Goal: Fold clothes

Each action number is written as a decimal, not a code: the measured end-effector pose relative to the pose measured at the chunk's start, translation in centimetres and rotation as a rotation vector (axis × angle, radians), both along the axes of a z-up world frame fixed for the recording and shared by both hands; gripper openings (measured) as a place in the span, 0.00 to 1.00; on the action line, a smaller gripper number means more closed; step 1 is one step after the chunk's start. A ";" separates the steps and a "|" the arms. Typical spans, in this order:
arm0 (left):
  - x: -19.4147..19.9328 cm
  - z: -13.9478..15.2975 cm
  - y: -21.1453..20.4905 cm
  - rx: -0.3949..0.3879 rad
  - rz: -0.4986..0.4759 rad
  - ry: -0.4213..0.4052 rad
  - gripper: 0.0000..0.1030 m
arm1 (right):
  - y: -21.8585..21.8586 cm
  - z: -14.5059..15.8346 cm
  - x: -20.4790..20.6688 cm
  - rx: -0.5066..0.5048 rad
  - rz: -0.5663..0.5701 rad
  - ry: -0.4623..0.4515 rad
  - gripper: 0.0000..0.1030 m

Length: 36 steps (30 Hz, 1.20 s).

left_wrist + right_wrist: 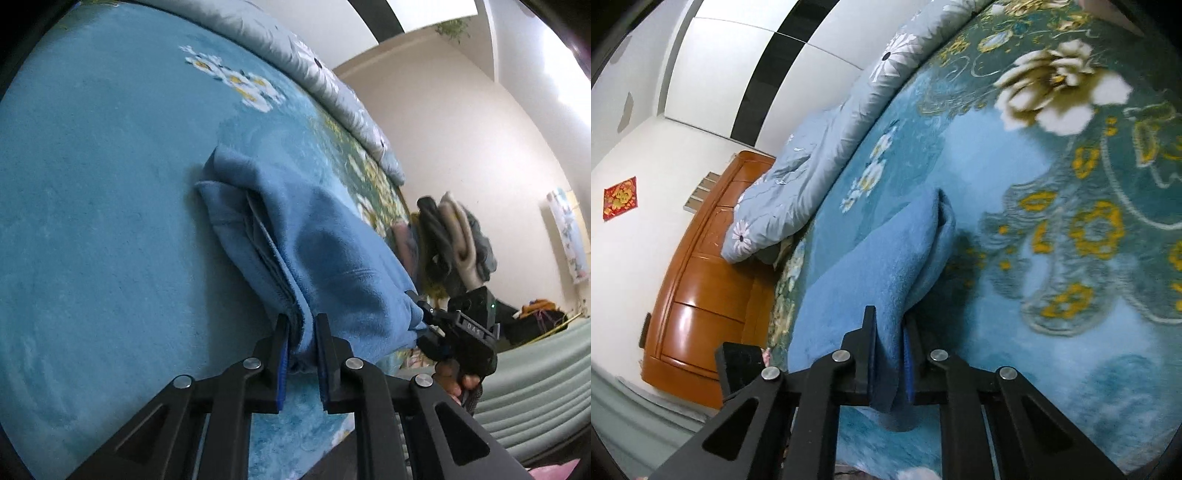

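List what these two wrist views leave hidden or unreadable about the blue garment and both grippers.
- Blue garment: its type is unclear in both views; folds hide its shape.
- Garment's underside: pressed against the teal floral blanket.
- Left gripper: the clamped edge is hidden between the fingers.
- Right gripper: the same, in the right wrist view.
- Clothes pile: motion blur, left wrist view; items indistinct.
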<state>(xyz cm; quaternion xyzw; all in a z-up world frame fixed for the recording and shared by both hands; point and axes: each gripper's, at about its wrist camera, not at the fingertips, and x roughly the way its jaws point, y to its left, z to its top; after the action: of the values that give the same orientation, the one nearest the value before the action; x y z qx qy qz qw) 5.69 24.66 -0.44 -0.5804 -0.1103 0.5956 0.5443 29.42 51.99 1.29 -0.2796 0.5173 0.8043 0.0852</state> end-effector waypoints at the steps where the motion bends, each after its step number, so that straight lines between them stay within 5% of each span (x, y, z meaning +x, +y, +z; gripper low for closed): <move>1: 0.0 -0.2 0.1 -0.009 0.005 -0.002 0.15 | 0.0 -0.4 0.0 -0.002 0.000 -0.015 0.12; 5: -0.4 0.6 -0.5 -0.010 0.046 0.031 0.26 | -0.3 -1.7 -0.1 0.011 -0.003 -0.075 0.12; 7: -0.7 1.4 -1.0 -0.005 0.075 0.063 0.45 | -0.2 -2.1 0.1 0.007 -0.004 -0.084 0.14; 9: -1.0 2.1 -1.3 0.006 0.103 0.088 0.54 | 0.1 -2.4 0.2 -0.004 -0.004 -0.082 0.14; 16: -0.4 4.9 3.0 0.024 0.091 0.199 0.59 | -0.1 -2.7 0.4 0.004 -0.005 -0.090 0.16; 21: 1.1 4.0 5.9 -0.145 0.116 0.370 0.59 | -0.1 -2.7 0.5 0.005 -0.003 -0.091 0.16; 25: 0.7 1.2 4.9 -0.286 0.136 0.428 0.61 | -0.1 -2.6 0.6 0.025 0.005 -0.099 0.19; 36: -1.0 -1.1 2.7 -0.144 0.070 0.107 0.61 | 0.0 -2.2 0.8 0.058 0.002 -0.098 0.23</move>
<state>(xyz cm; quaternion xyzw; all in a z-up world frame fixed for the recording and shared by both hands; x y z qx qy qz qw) 4.67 27.37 -1.52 -0.5812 -0.0583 0.6507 0.4852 30.23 52.02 -0.86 -0.3165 0.4888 0.8044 0.1176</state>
